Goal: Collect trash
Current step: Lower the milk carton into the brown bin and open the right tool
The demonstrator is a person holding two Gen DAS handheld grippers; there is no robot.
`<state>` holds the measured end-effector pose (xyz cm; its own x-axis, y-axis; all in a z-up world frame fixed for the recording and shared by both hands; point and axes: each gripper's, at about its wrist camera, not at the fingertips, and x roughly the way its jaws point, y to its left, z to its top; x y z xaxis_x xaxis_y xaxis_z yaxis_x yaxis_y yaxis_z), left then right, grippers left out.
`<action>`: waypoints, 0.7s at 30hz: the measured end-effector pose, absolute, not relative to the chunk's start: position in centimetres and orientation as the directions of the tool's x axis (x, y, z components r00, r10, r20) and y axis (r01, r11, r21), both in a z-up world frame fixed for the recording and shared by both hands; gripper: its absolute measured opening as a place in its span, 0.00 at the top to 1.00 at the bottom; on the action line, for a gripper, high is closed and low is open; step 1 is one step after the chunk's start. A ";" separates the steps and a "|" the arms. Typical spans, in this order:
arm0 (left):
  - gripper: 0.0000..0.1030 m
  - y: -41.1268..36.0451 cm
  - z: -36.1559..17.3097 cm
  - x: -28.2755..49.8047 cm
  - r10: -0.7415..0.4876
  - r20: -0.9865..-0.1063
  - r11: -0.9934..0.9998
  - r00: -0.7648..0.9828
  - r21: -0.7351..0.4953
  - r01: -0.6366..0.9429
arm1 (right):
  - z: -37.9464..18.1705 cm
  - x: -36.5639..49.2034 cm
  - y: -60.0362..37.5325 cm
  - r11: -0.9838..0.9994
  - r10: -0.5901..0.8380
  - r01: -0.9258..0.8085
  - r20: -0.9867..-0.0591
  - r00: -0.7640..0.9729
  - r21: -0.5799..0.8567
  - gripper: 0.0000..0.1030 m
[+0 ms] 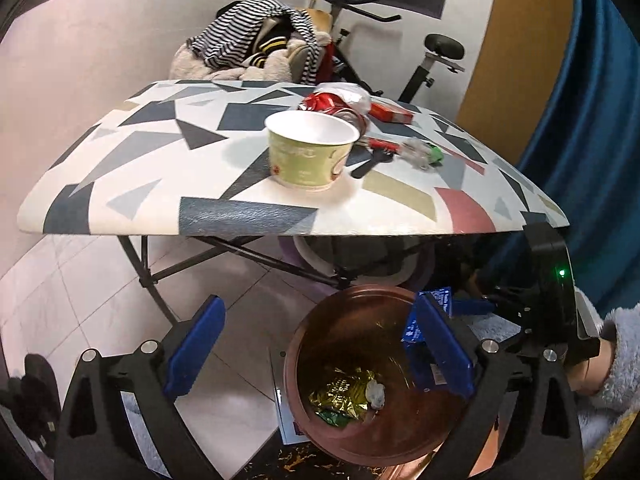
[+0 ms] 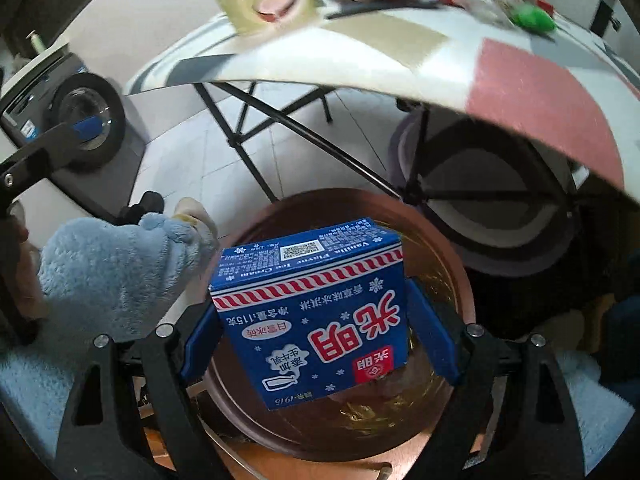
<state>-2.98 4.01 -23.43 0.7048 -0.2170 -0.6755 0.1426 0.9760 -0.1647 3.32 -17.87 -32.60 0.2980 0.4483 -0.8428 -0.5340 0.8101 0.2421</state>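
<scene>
My right gripper is shut on a blue ice cream carton and holds it over the copper-coloured bin on the floor. The bin in the left wrist view holds gold foil and a white scrap. My left gripper is open and empty, above the bin's left side. The carton shows beside its right finger. On the patterned table stand a paper cup, a crushed red can, a red packet and a clear wrapper with a green bit.
The table rests on a black folding frame. A chair piled with striped clothes and an exercise bike stand behind it. A blue curtain hangs at the right. A washing machine is at the left.
</scene>
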 end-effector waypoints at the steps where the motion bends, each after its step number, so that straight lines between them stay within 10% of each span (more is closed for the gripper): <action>1: 0.09 4.1 -23.5 -3.0 -0.217 -0.677 0.976 0.704 -0.168 0.139 | -32.8 3.5 -18.0 0.817 0.442 -0.523 -0.845 0.300 0.242 0.18; 21: 0.09 4.0 -23.0 -3.1 -0.198 -0.670 0.980 0.716 -0.147 0.134 | -31.0 3.4 -18.8 0.847 0.413 -0.497 -0.822 0.392 0.189 0.06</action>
<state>-3.15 3.96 -23.05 0.7156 -0.1981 -0.6698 0.1335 0.9801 -0.1471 3.44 -18.79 -30.96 0.3921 0.4132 -0.8219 -0.4971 0.8469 0.1887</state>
